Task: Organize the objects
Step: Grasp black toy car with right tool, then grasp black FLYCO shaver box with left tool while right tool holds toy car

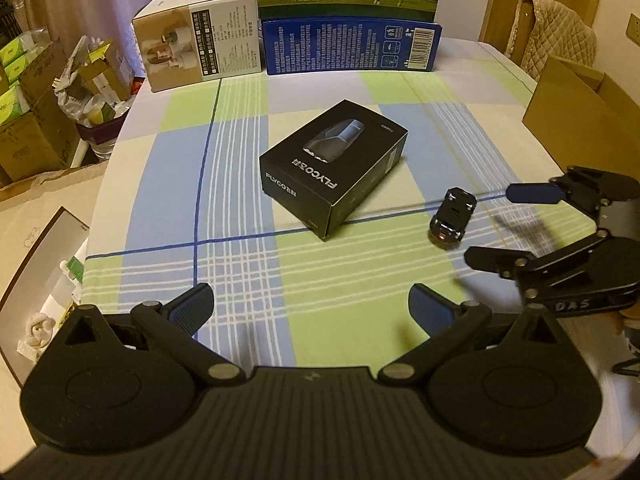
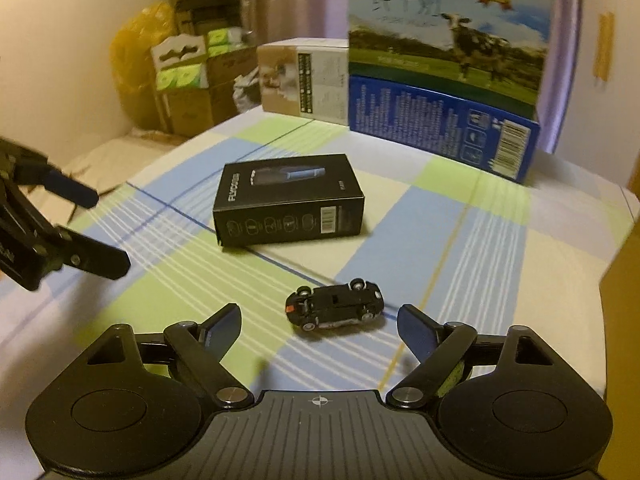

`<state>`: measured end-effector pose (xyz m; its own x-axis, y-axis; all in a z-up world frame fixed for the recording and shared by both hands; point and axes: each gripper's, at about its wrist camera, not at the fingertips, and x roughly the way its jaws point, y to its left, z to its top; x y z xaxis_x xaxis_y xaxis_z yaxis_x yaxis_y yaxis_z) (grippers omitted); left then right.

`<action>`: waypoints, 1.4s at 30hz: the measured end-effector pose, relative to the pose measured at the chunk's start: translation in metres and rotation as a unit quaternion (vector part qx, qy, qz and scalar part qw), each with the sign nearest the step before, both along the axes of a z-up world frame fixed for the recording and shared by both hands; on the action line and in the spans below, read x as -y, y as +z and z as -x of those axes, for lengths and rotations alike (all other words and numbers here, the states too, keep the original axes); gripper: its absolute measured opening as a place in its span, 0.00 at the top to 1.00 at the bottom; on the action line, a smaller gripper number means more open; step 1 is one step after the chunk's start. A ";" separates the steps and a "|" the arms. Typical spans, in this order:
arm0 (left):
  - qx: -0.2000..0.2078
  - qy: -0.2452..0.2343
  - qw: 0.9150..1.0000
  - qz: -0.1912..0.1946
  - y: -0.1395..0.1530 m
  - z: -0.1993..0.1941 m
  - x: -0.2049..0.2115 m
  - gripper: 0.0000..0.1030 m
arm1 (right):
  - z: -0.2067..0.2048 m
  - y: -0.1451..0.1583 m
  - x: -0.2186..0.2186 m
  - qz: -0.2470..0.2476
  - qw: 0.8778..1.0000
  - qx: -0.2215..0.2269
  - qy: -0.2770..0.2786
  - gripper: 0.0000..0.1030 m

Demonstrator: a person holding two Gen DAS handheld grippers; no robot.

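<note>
A plaid-clothed table [image 1: 240, 264] carries a black box [image 1: 334, 168] mid-table, a toy car [image 1: 453, 216] beside it, and cartons [image 1: 352, 46] along the far edge.

left wrist: above table [image 1: 400, 92], facing boxes | right wrist: lower, nearer | shared: black box [image 1: 334, 168], toy car [image 2: 334, 309]

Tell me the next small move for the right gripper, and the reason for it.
Probably ease the right gripper forward so its open fingers straddle the toy car, then close. The car lies tipped on its side on the checked tablecloth, just ahead of the fingertips and roughly centred between them. The left gripper is also open but farther off, facing the black box.
</note>
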<state>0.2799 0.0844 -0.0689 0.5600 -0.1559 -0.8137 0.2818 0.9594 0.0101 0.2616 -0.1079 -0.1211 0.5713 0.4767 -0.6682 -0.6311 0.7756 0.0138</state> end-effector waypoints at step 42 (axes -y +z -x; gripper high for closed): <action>0.043 -0.104 0.994 0.001 -0.008 -0.074 0.023 0.01 | -0.042 0.006 0.012 -0.008 0.999 0.000 -0.049 0.37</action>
<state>0.3538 0.0615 -0.0772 0.5836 -0.2775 -0.7632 0.4722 0.8805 0.0409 0.3041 -0.1200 -0.1147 0.6154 0.4292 -0.6611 -0.5516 0.8336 0.0277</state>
